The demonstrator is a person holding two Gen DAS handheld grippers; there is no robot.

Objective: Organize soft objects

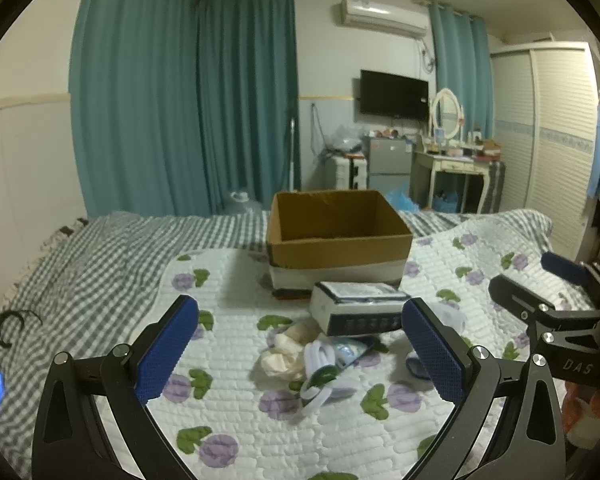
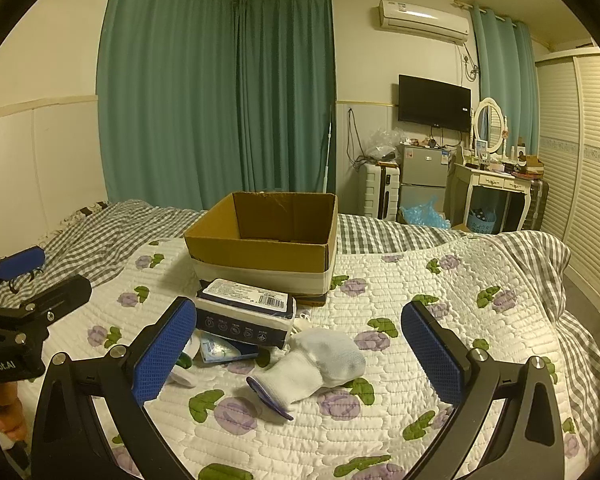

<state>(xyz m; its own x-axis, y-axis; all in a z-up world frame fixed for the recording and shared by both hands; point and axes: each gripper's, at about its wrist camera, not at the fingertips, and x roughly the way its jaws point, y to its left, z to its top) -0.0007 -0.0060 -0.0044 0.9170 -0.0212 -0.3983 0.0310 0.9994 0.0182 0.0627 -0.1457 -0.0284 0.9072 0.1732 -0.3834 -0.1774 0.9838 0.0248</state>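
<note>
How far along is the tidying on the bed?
Nothing looks done: the visible part of the cardboard box is empty. Nothing is in hand either; the left gripper and right gripper are both open, held above the quilt. Left to do: the white sock, the pack, and the small soft items beside it.

Both tongs hung side by side, the left tongs [image 1: 300, 356] and right tongs [image 2: 298, 354] each spread wide, gripping nothing.

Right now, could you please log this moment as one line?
left claw: open, empty | right claw: open, over sock | box: looks empty
</note>
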